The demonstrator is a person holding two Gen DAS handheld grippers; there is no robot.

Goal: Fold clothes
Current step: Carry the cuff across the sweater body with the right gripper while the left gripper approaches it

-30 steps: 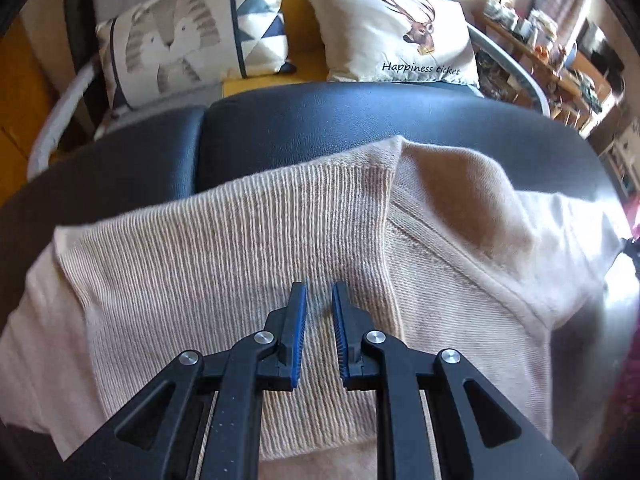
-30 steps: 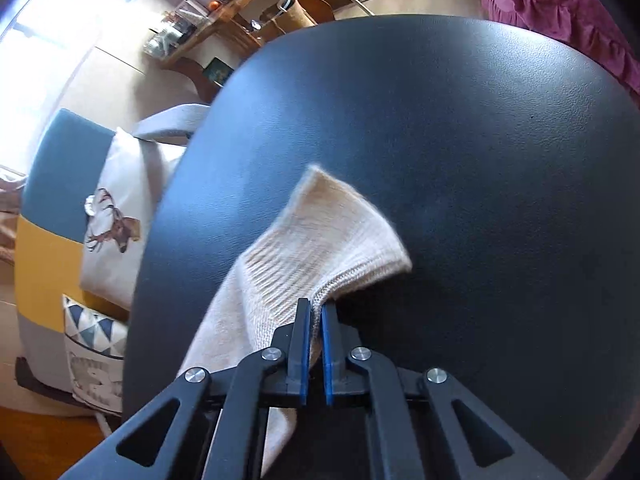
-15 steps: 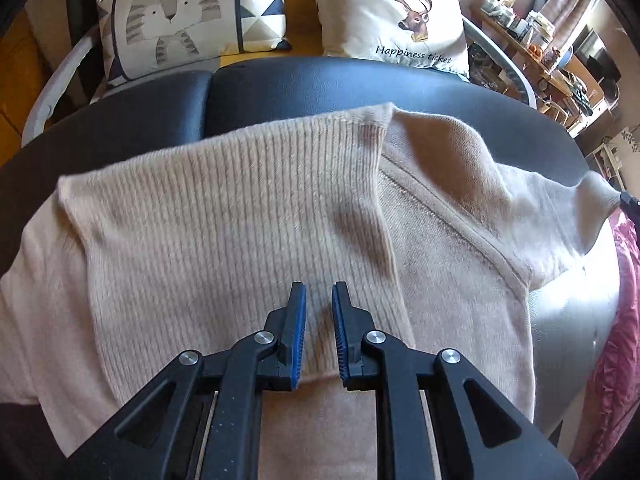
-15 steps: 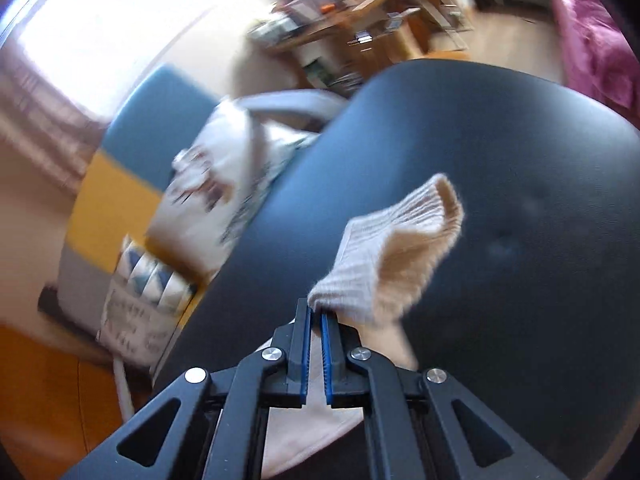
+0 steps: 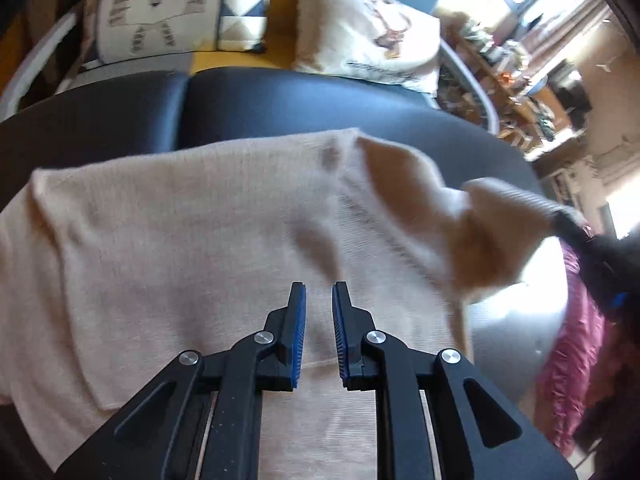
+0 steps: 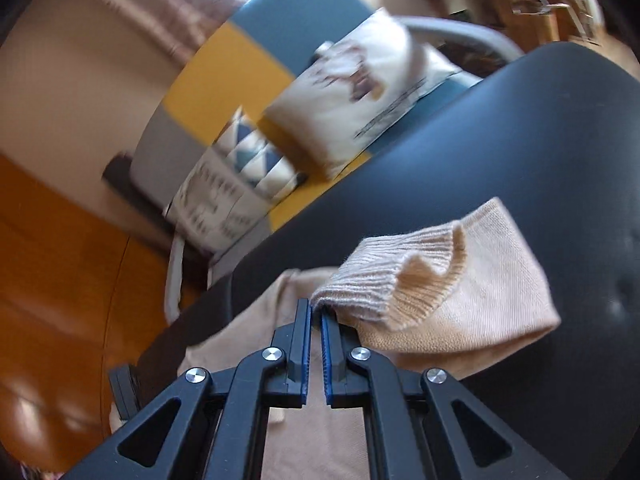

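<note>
Nearest my left camera, the left gripper (image 5: 319,300) hung over the sweater (image 5: 200,240) with its jaws set to a narrow gap and nothing between the blue pads; I could see knit through the slot. The sweater was a beige knit with a fine rib, lying mostly flat on the black padded seat (image 5: 280,96). One panel was folded over the body, its straight hem edge crossing just under my left fingertips. As that camera showed it, the long axis ran side to side across the seat, one corner near the left edge of the view, the other end rising to the right.

On my right camera, the right gripper (image 6: 316,312) was clamped on the sleeve cuff (image 6: 400,272), the jaws almost together with the ribbed edge pinched in them. The cuff was coarsely ribbed and gaped open in a wavy mouth, its opening turned up and to the right. The sleeve (image 6: 500,300) was doubled back behind it, raised off the seat. In the left view, the same sleeve stood up at the right, blurred, with the right gripper dark beside it.

Beyond the seat were a lion-print cushion (image 5: 160,4), a deer-print cushion (image 5: 372,36) and a yellow, blue and grey sofa (image 6: 224,76).
</note>
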